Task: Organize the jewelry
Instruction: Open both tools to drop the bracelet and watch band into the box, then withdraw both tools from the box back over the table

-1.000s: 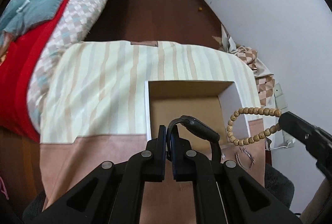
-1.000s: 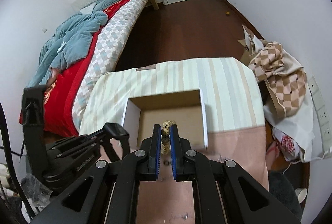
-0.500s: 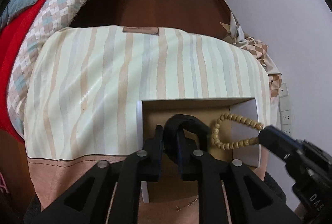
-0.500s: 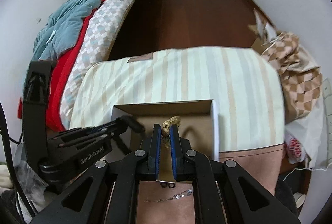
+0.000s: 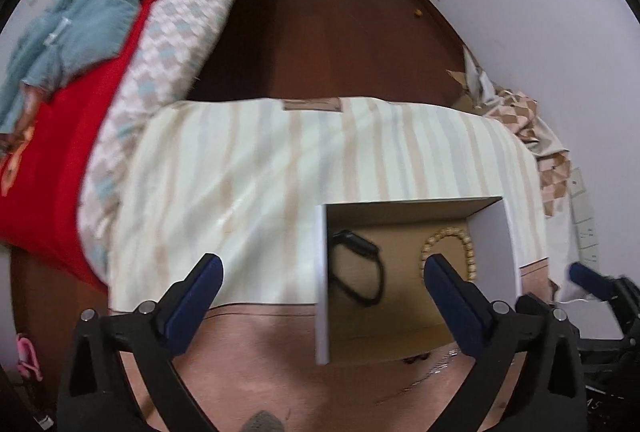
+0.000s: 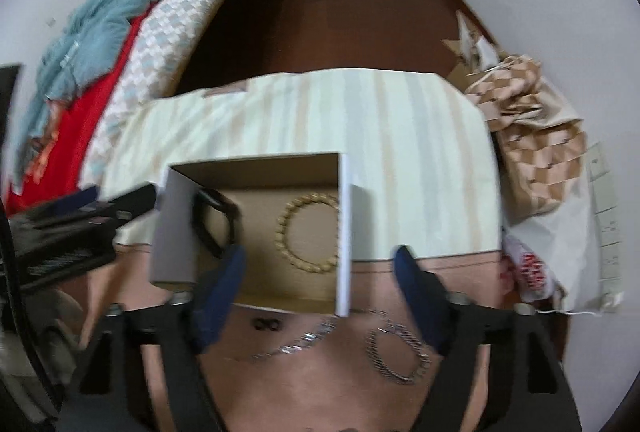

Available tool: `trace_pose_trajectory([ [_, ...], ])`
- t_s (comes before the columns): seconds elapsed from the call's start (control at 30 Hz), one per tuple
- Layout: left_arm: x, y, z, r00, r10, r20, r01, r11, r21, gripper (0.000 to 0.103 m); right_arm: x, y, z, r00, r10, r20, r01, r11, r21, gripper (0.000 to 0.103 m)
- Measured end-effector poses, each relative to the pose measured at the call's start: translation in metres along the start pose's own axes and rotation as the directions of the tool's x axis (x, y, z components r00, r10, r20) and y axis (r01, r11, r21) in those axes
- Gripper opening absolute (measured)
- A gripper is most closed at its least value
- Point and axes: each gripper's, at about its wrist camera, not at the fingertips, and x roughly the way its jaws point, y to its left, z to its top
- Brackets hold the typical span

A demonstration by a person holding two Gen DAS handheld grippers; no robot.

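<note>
Gaping cardboard box (image 6: 345, 232) rim, uncrowded

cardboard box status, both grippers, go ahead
Left gripper, right gripper opening, empty. Black watch band, tan bead bracelet inside open cardboard box. Silver chains outside.

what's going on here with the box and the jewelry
A person with a gripper in each hand is sorting jewelry into a cardboard box on a cloth-covered table. A black band and a bead bracelet lie inside it. The jaws of the left gripper and the right gripper are opening with nothing held. A silver chain and a silver bracelet are not yet in the box.
</note>
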Motion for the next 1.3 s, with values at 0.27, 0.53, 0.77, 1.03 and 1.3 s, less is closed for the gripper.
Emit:
trace_pose_trajectory([
  [0.27, -0.01, 0.005, -0.029, 0.995, 0.092, 0.038, -0.092, 0.996, -0.006, 0.103, 0.007, 0.006, -0.023, 0.996, -0.088, 0.019, 0.088, 0.996, -0.027, 0.101],
  [0.53, -0.036, 0.005, -0.049, 0.992, 0.113, 0.059, -0.112, 0.994, -0.019, 0.103, -0.014, 0.012, -0.035, 0.991, -0.111, 0.069, 0.113, 0.993, -0.026, 0.101],
  [0.77, -0.082, 0.003, -0.067, 0.984, 0.119, 0.134, -0.116, 0.993, -0.031, 0.103, -0.06, 0.019, -0.053, 0.98, -0.129, 0.15, 0.133, 0.991, -0.02, 0.101],
  [1.03, -0.125, 0.004, -0.091, 0.979, 0.093, 0.183, -0.085, 0.995, -0.051, 0.103, -0.121, 0.03, -0.079, 0.962, -0.121, 0.244, 0.131, 0.991, -0.026, 0.101],
  [1.3, -0.122, 0.007, -0.13, 0.985, 0.07, 0.158, -0.058, 0.995, -0.079, 0.103, -0.147, 0.019, -0.115, 0.965, -0.087, 0.246, 0.084, 0.996, 0.025, 0.101],
])
